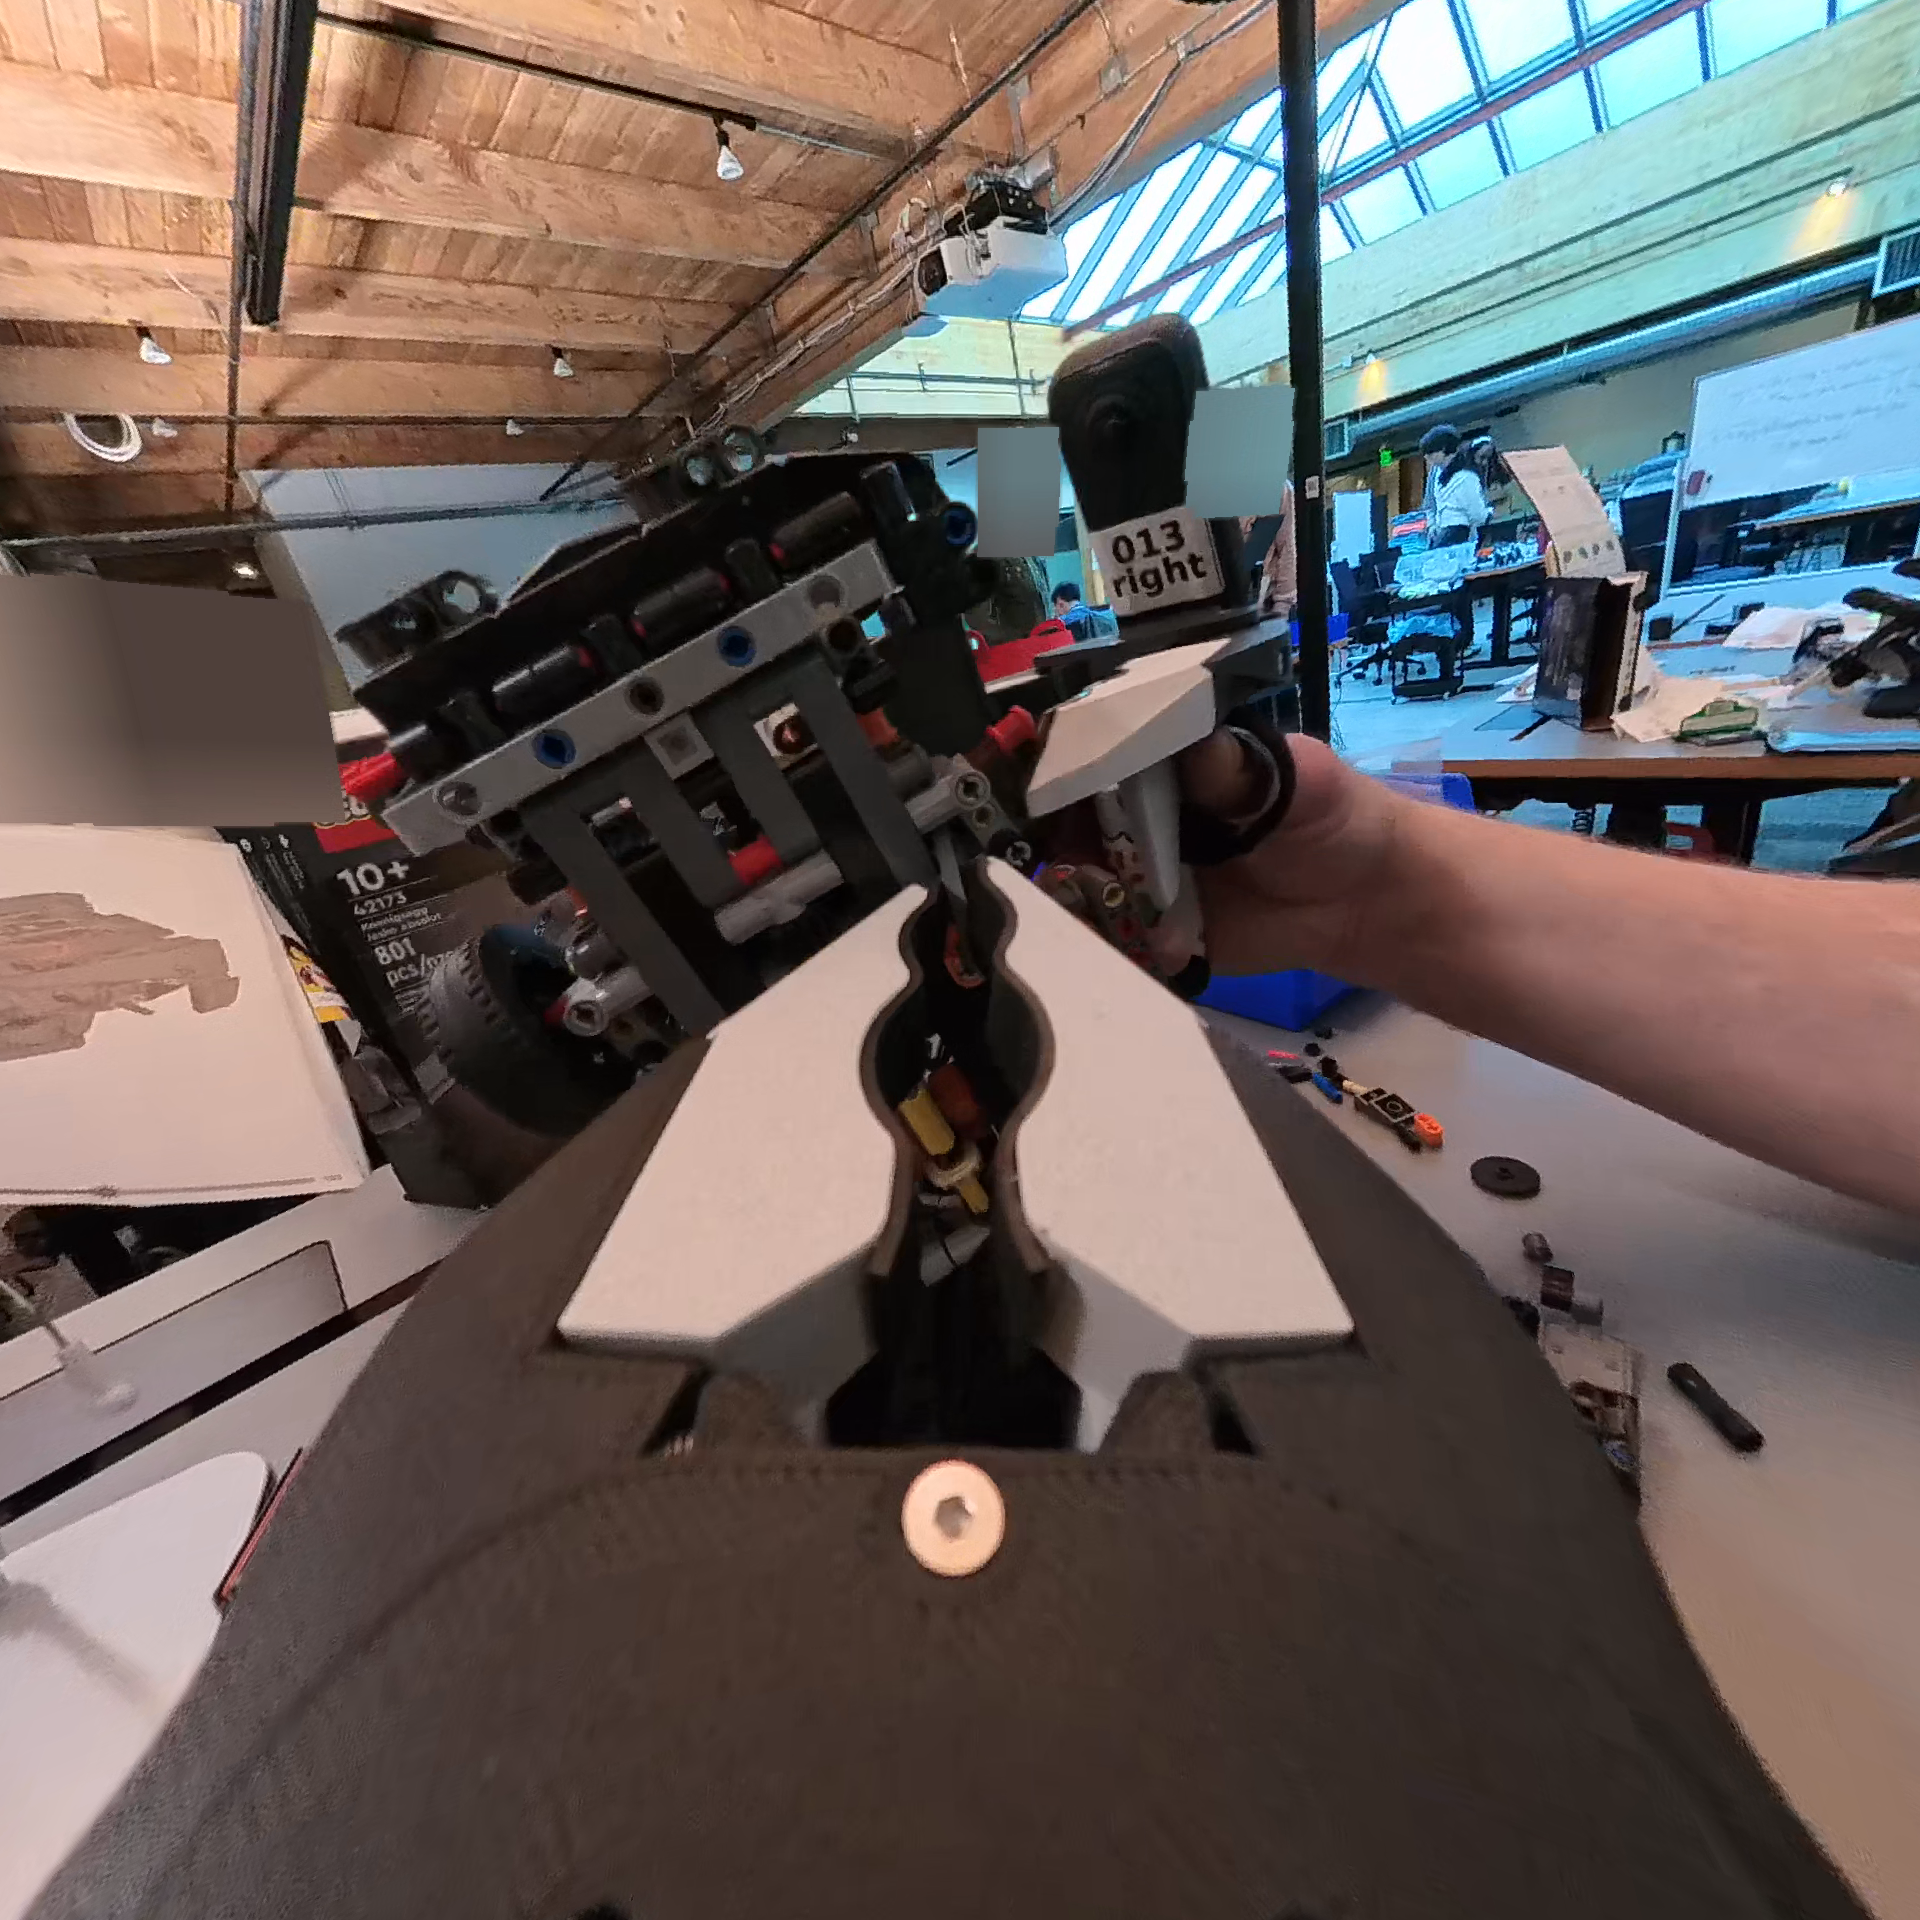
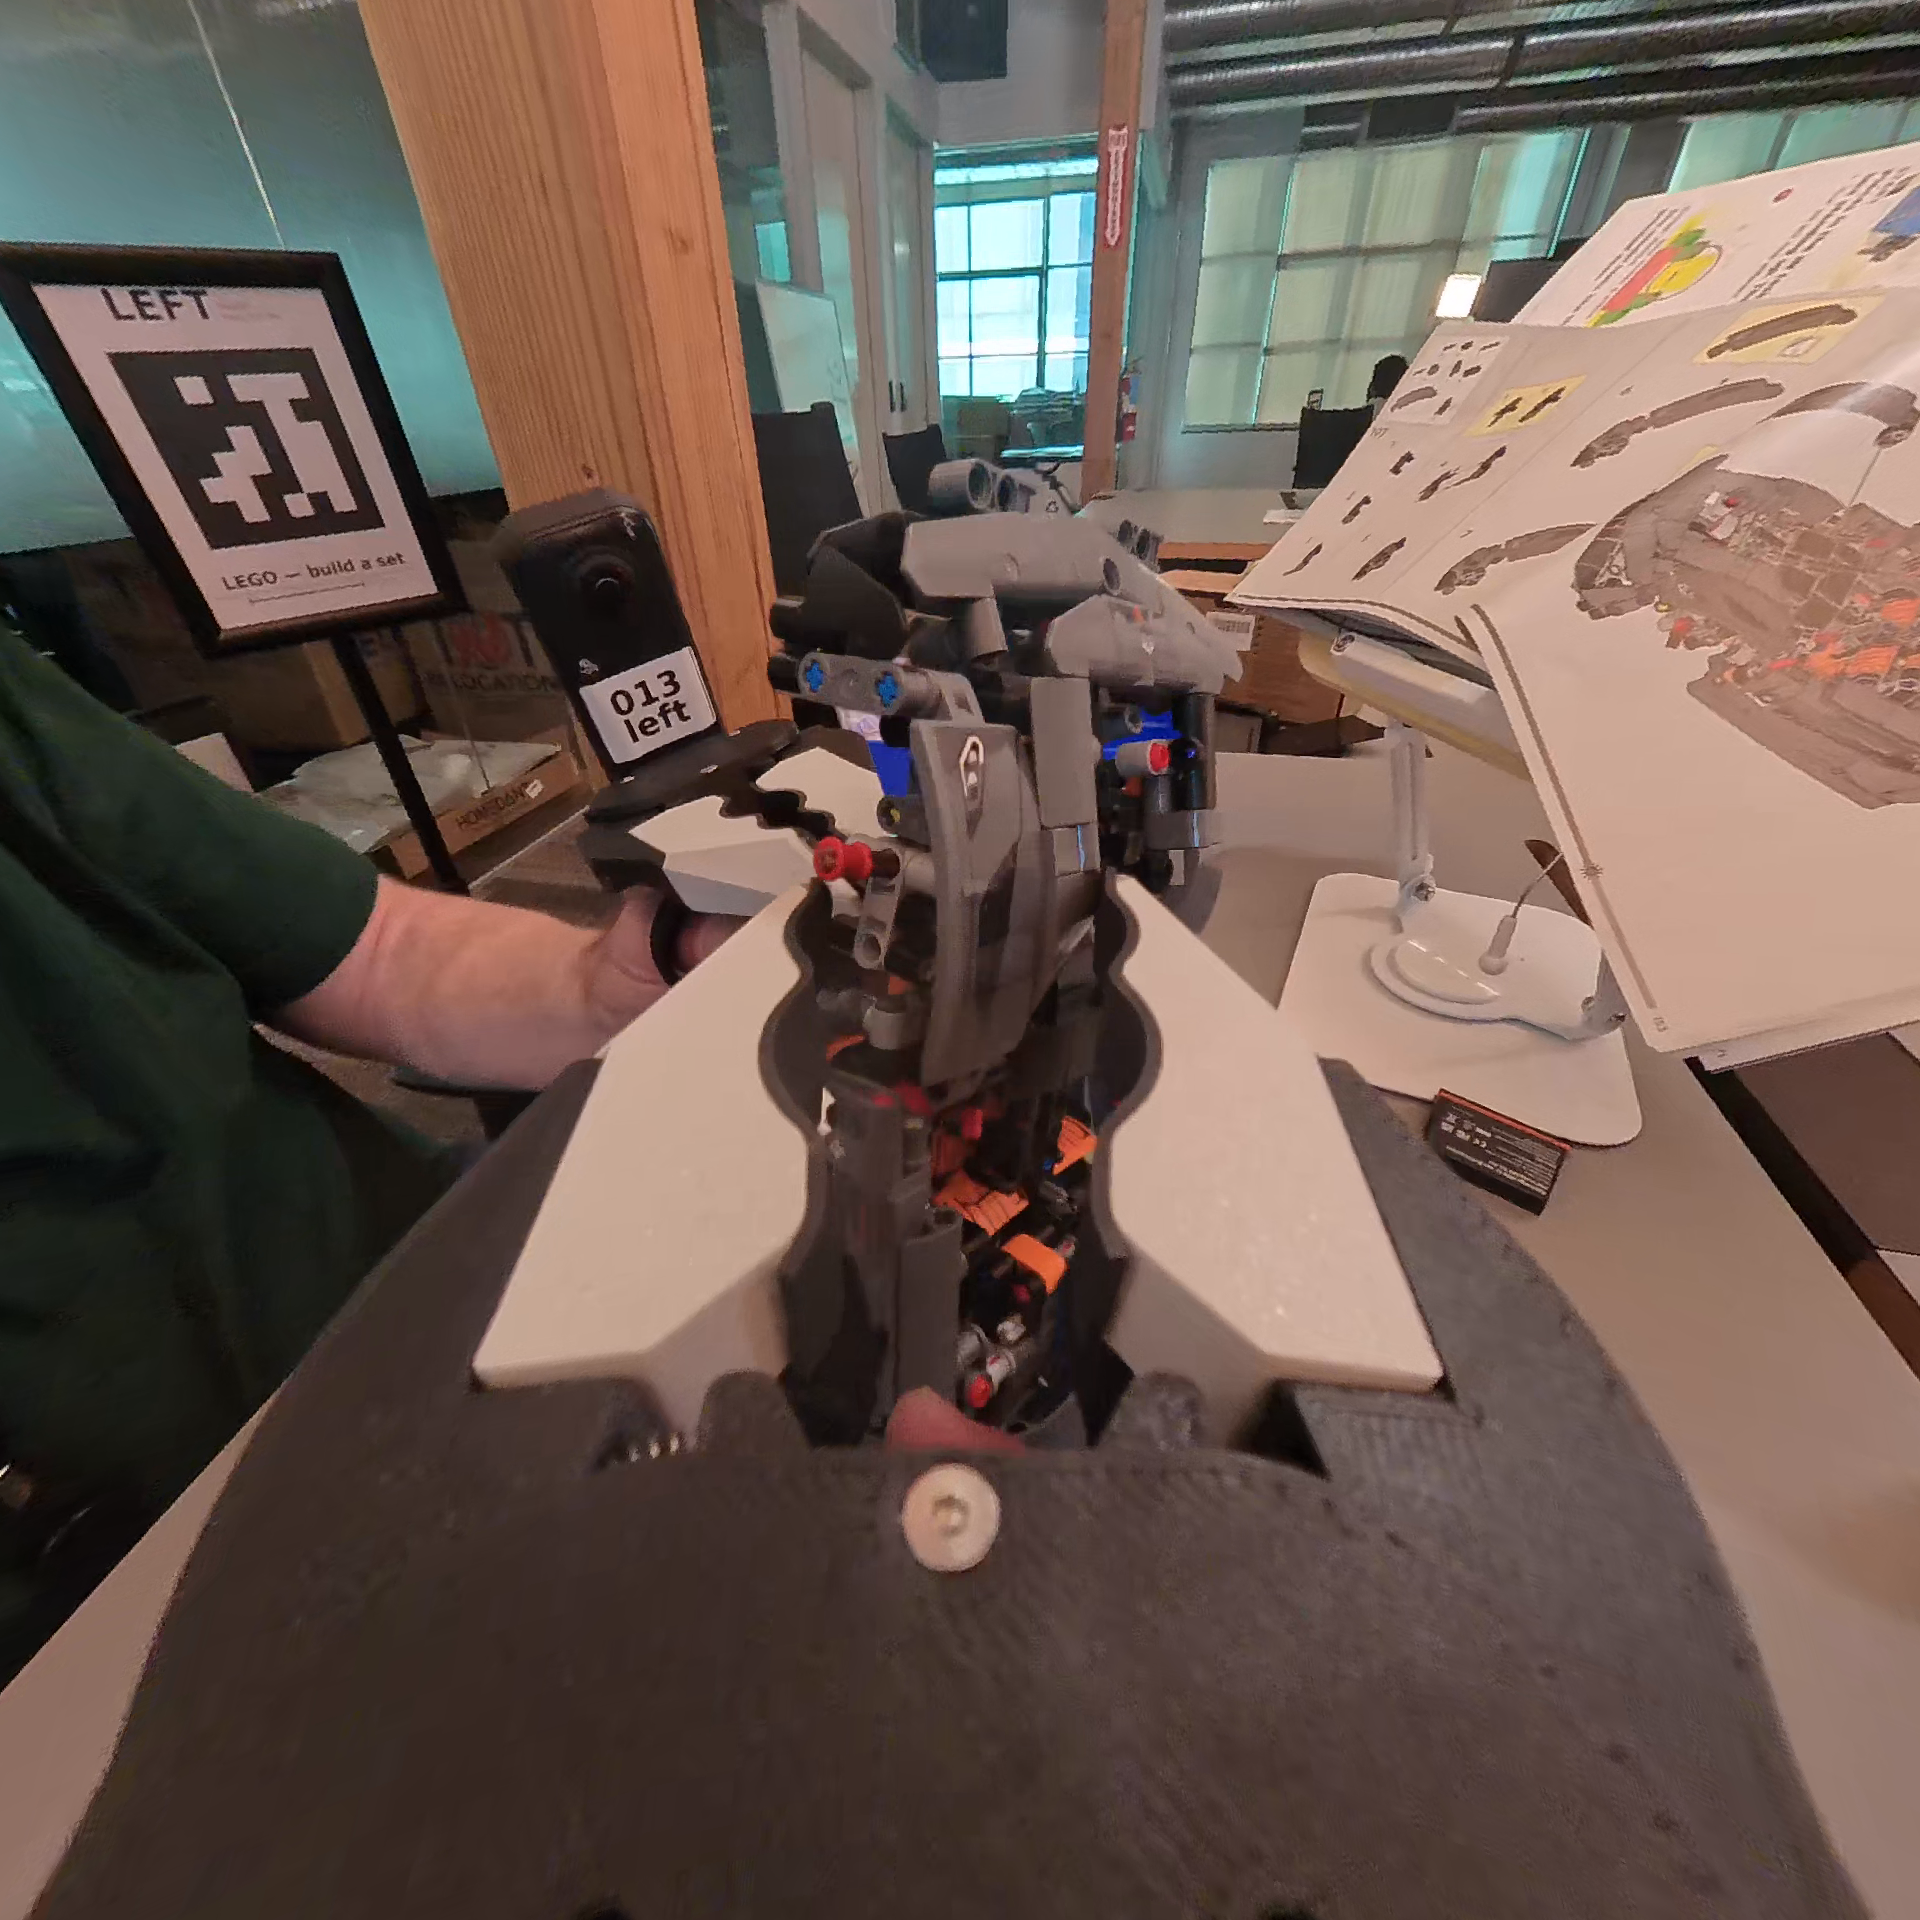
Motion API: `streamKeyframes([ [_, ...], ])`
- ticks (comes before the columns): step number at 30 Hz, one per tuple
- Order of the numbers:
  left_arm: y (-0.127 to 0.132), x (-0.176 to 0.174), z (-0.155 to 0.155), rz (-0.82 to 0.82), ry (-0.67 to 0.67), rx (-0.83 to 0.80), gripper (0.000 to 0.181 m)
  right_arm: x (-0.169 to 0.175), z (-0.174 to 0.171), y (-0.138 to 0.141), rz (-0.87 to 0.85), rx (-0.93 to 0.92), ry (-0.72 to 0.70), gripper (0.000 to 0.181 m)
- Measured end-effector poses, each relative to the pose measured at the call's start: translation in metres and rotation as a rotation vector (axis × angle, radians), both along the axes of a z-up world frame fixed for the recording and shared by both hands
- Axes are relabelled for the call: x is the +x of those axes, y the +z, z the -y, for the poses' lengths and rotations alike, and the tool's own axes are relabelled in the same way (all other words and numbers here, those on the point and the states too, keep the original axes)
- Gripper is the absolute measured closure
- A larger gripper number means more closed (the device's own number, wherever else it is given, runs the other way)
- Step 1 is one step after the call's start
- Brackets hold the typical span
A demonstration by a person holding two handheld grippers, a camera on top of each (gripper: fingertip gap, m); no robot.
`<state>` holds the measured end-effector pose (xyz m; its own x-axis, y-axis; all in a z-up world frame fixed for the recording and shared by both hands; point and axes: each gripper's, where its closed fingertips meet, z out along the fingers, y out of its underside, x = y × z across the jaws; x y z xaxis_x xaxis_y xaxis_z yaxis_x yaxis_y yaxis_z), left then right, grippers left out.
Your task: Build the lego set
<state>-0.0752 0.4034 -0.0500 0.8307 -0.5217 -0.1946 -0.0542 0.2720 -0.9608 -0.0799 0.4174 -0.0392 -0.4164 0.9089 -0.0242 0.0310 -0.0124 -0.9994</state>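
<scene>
Two claws meet on the lego model point(image 1: 717, 727), which you hold lifted above the counter point(image 1: 1621, 1195). Your left claw point(image 1: 961, 904) is clenched on the model's near lower edge, a thin grey part pinched between its tips. Your right claw point(image 2: 961, 904) grips the model's grey bodywork, its fingers point(image 2: 1226, 1132) spread around the bulk. Loose small pieces point(image 1: 1382, 1107) lie on the counter right of the model. Left of the model the instruction booklet point(image 1: 156, 1018) stands open; the set's box point(image 1: 405, 935), seemingly, sits behind it.
</scene>
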Motion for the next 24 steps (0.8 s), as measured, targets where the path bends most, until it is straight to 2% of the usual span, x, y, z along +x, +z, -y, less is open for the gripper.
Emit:
streamKeyframes([
  [8,0.006,-0.013,-0.008,0.101,0.002,-0.013,0.18,-0.014,-0.008,0.001,-0.034,-0.017,-0.073,0.133],
  [16,0.007,-0.015,-0.012,0.101,0.122,0.042,0.18,-0.019,-0.014,0.0,-0.067,-0.049,-0.114,0.136],
  [24,0.003,-0.014,-0.005,0.058,0.134,0.028,0.179,-0.02,-0.007,-0.002,-0.045,-0.001,-0.094,0.136],
])
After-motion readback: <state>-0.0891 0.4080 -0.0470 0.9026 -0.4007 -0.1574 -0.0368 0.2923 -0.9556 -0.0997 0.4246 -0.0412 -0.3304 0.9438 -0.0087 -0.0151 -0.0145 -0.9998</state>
